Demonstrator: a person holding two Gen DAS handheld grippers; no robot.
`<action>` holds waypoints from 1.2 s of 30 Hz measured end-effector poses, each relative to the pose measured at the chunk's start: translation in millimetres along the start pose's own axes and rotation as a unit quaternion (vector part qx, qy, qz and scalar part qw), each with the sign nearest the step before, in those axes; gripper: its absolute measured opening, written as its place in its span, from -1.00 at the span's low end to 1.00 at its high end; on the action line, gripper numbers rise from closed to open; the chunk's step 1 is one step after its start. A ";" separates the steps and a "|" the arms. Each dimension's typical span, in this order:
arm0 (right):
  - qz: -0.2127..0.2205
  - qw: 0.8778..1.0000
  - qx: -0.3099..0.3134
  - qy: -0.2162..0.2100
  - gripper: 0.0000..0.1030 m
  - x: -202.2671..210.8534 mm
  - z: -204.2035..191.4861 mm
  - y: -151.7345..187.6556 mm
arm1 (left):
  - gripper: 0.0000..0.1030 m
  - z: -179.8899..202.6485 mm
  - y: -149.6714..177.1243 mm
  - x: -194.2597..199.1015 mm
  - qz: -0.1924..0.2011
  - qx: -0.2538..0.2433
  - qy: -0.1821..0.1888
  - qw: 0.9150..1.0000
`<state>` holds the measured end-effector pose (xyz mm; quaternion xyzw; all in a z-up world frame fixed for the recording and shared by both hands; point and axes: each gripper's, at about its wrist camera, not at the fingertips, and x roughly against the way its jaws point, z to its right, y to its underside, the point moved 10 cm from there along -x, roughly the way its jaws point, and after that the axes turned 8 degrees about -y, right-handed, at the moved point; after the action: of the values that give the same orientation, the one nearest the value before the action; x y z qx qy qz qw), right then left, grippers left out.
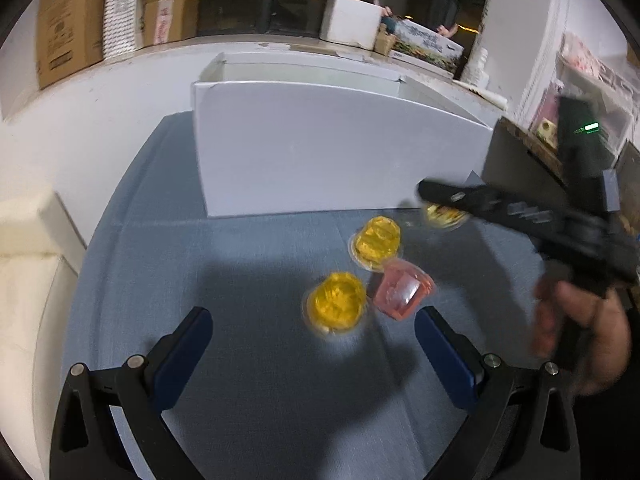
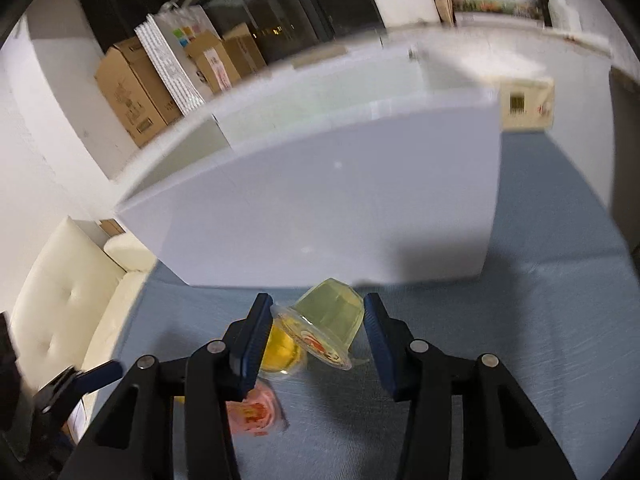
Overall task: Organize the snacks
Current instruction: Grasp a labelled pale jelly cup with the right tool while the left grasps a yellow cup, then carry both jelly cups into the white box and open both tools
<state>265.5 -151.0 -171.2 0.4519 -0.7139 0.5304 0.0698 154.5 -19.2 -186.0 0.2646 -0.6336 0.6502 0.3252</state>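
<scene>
Blue-padded fingers [image 1: 188, 344] of my left gripper [image 1: 316, 344] sit closest to the lens, spread wide with nothing between them, hanging over the blue cloth [image 1: 248, 400] on the near side of the white box [image 1: 328, 148].

That white box is the biggest thing on the cloth and my landmark. It stands open-topped at the far edge of the cloth, its plain front wall facing me.

My right gripper [image 2: 316, 336] hangs in front of the box's front wall, low and near its base. Its jaws are drawn in around a pale green jelly cup [image 2: 332, 316], tipped on its side so the printed lid faces down toward me. The left pad [image 2: 256, 340] meets the lid's rim; the right pad sits at the cup's domed end, and whether it truly presses there I cannot tell through the blur.

In the left wrist view my right hand [image 1: 580, 332] grips the tool's black handle, off to the box's near right corner.

Three smaller cups lie on the cloth in front of the box: a yellow cup [image 1: 376, 244] nearest the wall, a pink cup [image 1: 402, 292] on its side touching it, and a second yellow cup [image 1: 336, 304] just beside the pink one, closest to my left fingers but outside their gap.
</scene>
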 end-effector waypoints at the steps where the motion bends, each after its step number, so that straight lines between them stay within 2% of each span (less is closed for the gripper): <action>1: 0.011 1.000 0.001 -0.005 -0.02 10.5 -3.1 -3.6 | 1.00 0.2 -1.8 -5.4 -0.003 -0.011 -0.006 1.000; 4: 0.035 0.999 0.009 -0.013 -0.02 37.2 -10.2 -7.1 | 1.00 0.3 -3.6 -22.0 -0.015 -0.031 -0.014 0.999; 11: 0.068 0.997 0.021 -0.016 -0.02 79.6 -16.7 -5.8 | 0.97 4.7 -1.9 -35.6 -0.020 -0.036 0.008 0.999; 13: 0.068 0.997 0.022 -0.016 -0.02 82.7 -15.9 -3.2 | 0.80 7.0 -1.6 -37.0 -0.020 -0.033 0.023 0.999; 15: 0.067 0.997 0.024 -0.017 -0.02 82.1 -17.2 -3.2 | 0.00 7.3 -0.4 -40.2 -0.026 -0.039 0.022 0.999; 17: 0.064 0.997 0.027 -0.017 -0.02 81.7 -16.9 -1.5 | -0.13 6.8 0.2 -39.8 -0.025 -0.048 0.011 0.998; 18: 0.064 0.997 0.026 -0.018 -0.01 83.8 -17.2 -0.2 | -0.19 9.4 0.2 -35.8 -0.023 -0.044 0.020 0.999; 19: 0.063 0.997 0.026 -0.019 -0.02 83.4 -17.8 0.4 | -0.19 9.9 0.2 -32.8 -0.022 -0.037 0.030 0.999; 25: 0.059 0.998 0.032 -0.019 -0.02 83.7 -20.8 4.6 | -0.19 4.1 -1.3 -7.3 0.009 -0.021 0.041 0.999; 28: 0.057 0.998 0.035 -0.019 -0.02 82.9 -21.9 5.8 | -0.20 -0.5 -11.1 14.5 0.037 -0.009 0.048 0.998; 33: 0.056 0.997 0.042 -0.020 -0.01 82.2 -26.0 4.8 | -0.21 -2.2 -31.2 39.4 0.072 -0.014 0.045 0.996; 36: 0.056 0.997 0.044 -0.021 -0.01 81.8 -27.6 4.6 | -0.21 -3.1 -34.8 43.2 0.075 -0.016 0.049 0.996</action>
<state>204.1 -175.0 -115.3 0.4250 -0.7156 0.5543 0.0052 153.1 -12.8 -130.9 0.1785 -0.6455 0.6746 0.3104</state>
